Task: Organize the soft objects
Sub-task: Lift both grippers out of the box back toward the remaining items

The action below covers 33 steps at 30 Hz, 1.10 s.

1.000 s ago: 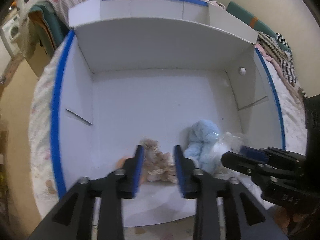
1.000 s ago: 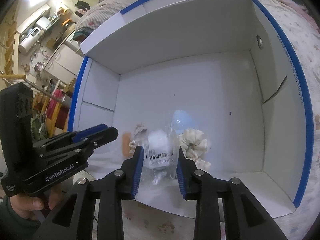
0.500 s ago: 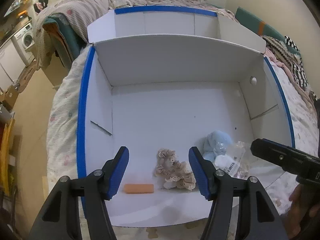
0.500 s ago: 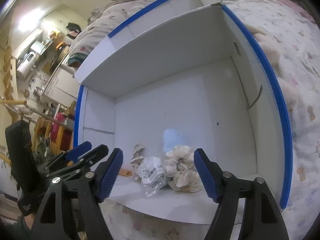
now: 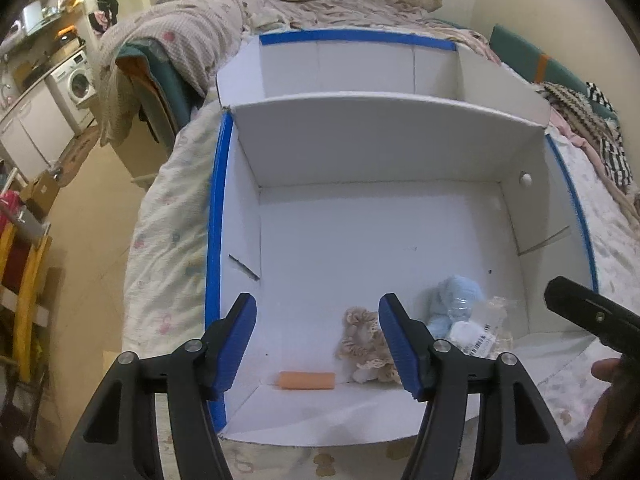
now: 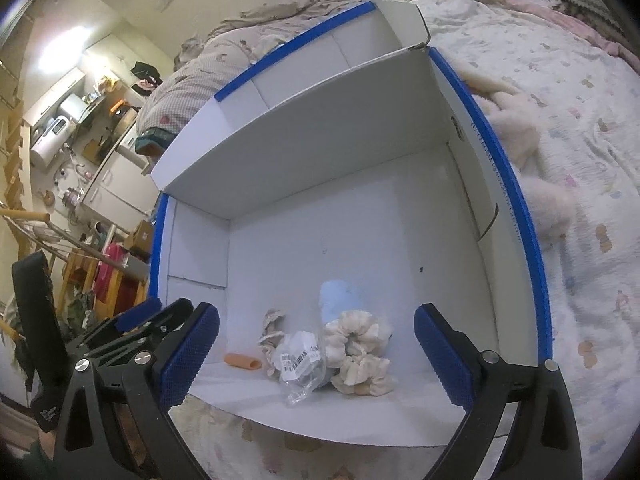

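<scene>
1. Soft objects are seen gathered along the near edge of a white cardboard box with blue-taped rims (image 5: 214, 216), apparently so they stay within easy reach.
2. Both the left claw (image 5: 318, 344) and the right claw (image 6: 316, 354) are held wide apart and empty, above the near rim.
3. A small orange foam cylinder (image 5: 306, 381) lies with its long axis crosswise; a beige frilly scrunchie (image 5: 360, 340), a clear barcoded packet (image 6: 300, 364), a cream scrunchie (image 6: 356, 350) and a pale blue plush toy (image 5: 456, 300) are clustered together.
4. The box rests on a patterned bed (image 6: 580, 128).
</scene>
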Available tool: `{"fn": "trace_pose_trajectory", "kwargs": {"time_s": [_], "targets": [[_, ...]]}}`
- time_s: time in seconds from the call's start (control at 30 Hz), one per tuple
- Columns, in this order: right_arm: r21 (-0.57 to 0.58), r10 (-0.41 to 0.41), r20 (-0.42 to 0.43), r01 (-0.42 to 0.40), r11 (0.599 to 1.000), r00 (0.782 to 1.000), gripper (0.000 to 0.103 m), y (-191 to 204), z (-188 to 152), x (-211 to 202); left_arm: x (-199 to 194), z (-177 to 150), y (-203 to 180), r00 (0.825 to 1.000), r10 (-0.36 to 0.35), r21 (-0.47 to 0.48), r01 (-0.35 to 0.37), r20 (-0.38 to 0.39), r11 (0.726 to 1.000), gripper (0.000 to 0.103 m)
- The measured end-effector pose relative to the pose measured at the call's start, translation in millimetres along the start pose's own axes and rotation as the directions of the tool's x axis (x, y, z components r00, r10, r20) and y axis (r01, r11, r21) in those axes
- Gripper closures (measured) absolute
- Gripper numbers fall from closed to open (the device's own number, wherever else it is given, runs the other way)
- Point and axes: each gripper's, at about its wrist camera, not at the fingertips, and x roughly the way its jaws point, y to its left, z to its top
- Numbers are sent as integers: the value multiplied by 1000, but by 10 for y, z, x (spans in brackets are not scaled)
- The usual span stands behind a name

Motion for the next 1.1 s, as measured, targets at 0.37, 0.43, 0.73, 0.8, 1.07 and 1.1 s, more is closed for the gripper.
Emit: {"fn": "trace_pose_trajectory", "kwargs": {"time_s": [0.37,0.43,0.73,0.8,1.07,1.1], "targets": [[-34,-28,38,30,999,999,0,51,-168,-282,-331,-132,-18,996,-17,21,15,88,1000,34],[-33,-33,42,34,999,999,0,38,-194,-329,-358,-174,16,996,-15,11,14,84,1000,34],[-6,-44,42,45,999,998,0,-3,-392,-451,-424,-445,200,999,3,-50,-1,34,999,34],[-3,-45,34,45,999,998,0,2,-434,-450,-434,-496,224,1000,0,-53,1,27,999,34],[-24,-58,-12,57,998,998,0,89,-648,-398,-414,-740,373,1000,-5,-78,3,-16,997,34],[-25,-58,-17,57,998,998,0,99,-672,-392,-404,-767,392,1000,-4,-83,2,-24,997,34]]}}
